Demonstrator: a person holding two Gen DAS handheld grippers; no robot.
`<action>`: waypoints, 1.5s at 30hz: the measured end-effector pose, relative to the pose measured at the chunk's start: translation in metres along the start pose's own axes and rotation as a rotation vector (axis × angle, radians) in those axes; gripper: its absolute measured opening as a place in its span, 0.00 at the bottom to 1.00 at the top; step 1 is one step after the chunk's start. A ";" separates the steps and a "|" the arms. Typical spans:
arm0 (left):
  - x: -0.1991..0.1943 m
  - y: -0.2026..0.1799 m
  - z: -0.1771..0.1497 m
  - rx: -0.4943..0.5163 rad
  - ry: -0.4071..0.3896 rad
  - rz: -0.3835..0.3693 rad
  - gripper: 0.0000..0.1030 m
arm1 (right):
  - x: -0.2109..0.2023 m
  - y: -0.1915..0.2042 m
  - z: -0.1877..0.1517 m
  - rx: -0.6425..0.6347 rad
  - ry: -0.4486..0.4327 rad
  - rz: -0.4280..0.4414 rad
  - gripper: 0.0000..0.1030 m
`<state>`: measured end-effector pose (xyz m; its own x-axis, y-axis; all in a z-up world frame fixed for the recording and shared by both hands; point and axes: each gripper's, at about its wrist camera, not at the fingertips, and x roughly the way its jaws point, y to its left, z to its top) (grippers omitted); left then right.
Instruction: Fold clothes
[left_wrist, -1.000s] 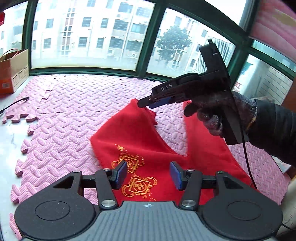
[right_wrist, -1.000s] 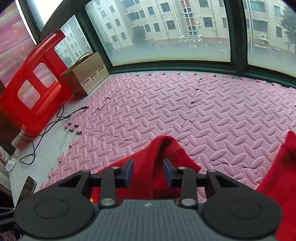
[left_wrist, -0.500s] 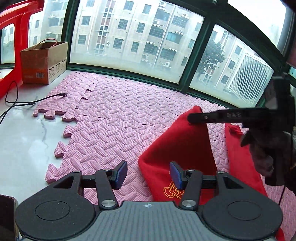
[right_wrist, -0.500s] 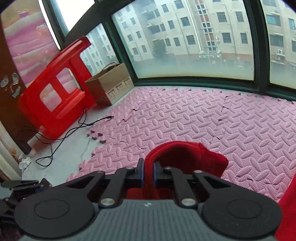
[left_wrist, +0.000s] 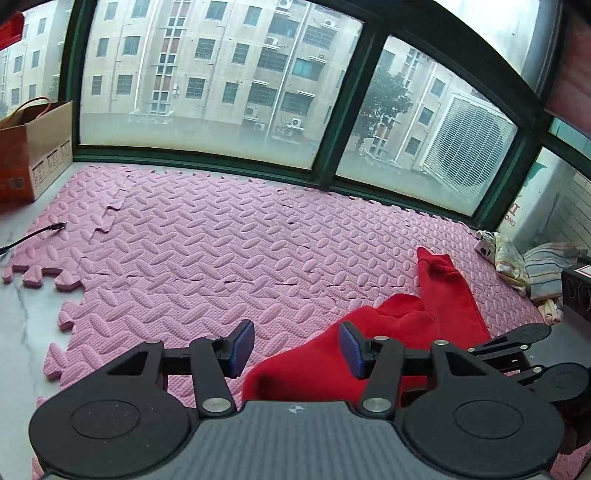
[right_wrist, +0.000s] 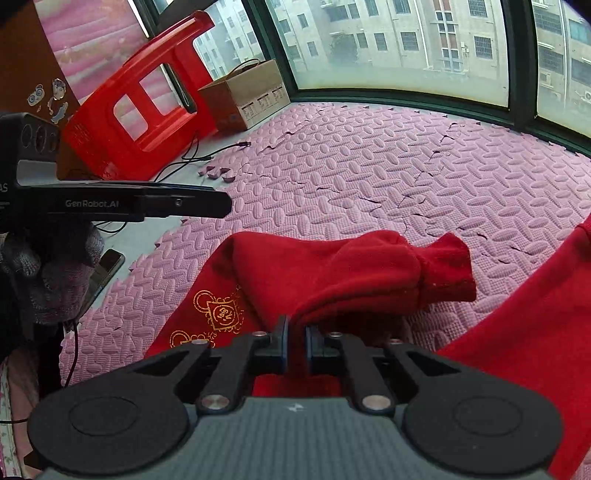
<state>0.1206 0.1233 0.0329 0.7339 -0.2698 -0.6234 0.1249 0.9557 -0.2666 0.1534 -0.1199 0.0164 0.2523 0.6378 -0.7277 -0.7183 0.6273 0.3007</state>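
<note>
A red garment (right_wrist: 325, 269) with gold embroidery (right_wrist: 221, 314) lies on the pink foam mat (right_wrist: 369, 177). My right gripper (right_wrist: 295, 343) is shut on a fold of its red cloth, and a sleeve with its cuff (right_wrist: 447, 266) is laid across the body. In the left wrist view the garment (left_wrist: 406, 332) lies at lower right. My left gripper (left_wrist: 295, 349) is open and empty just above the garment's near edge. It also shows in the right wrist view (right_wrist: 218, 205) at the left, held in a gloved hand.
A red plastic stool (right_wrist: 136, 99), a cardboard box (right_wrist: 247, 96) and a black cable (right_wrist: 192, 158) are at the left. A phone (right_wrist: 107, 266) lies on the bare floor. A pile of other clothes (left_wrist: 532, 266) sits at the far right by the windows.
My right gripper carried the sleeve over and down onto the garment's body, still shut on it. My left gripper swung left and lower, staying open.
</note>
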 end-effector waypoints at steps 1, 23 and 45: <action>0.009 -0.005 0.003 0.012 0.014 -0.014 0.53 | 0.000 0.001 0.000 -0.006 0.002 -0.004 0.07; 0.063 -0.006 0.017 0.086 0.026 0.000 0.04 | 0.003 0.004 0.026 -0.122 -0.034 -0.153 0.08; 0.096 0.020 0.030 0.024 0.044 0.155 0.08 | -0.043 -0.091 -0.010 0.144 -0.086 -0.460 0.40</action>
<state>0.2141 0.1205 -0.0102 0.7156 -0.1228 -0.6876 0.0286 0.9888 -0.1468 0.2015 -0.2082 0.0142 0.5794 0.3109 -0.7534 -0.4245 0.9042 0.0466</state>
